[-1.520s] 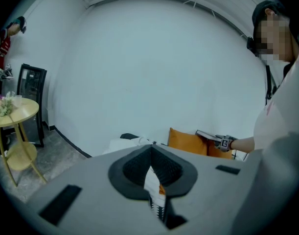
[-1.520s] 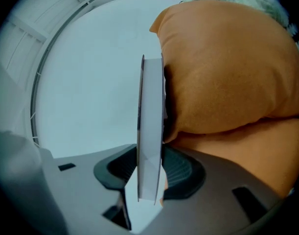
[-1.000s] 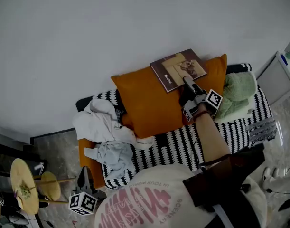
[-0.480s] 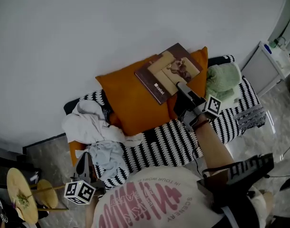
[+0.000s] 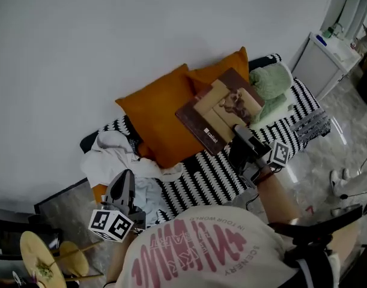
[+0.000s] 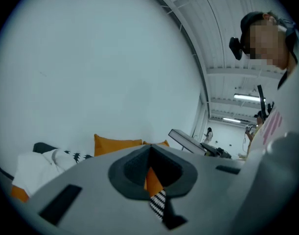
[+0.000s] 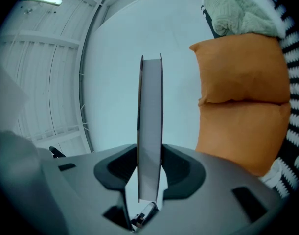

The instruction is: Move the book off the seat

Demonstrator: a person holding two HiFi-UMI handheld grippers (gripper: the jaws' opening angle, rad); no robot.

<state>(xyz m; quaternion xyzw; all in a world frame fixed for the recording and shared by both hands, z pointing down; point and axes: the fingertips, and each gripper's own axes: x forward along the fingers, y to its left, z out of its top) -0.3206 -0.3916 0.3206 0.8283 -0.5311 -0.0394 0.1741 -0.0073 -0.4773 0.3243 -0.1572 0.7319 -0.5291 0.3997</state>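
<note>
A person's right gripper (image 5: pixel 237 132) pinches the near edge of a brown book (image 5: pixel 222 110) between its jaws, holding it in the air over a black-and-white striped seat (image 5: pixel 210 176). The book stands edge-on between the pads, which press on both covers. Two orange cushions (image 5: pixel 159 116) lie beyond and to the right of those jaws, with a green towel (image 5: pixel 272 84) past them. The left gripper (image 5: pixel 124 180) hangs low beside crumpled white clothes (image 5: pixel 111 158), jaws pressed together on nothing.

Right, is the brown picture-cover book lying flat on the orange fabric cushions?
No, the right gripper clamps the book edge-on, apart from the cushions.
</note>
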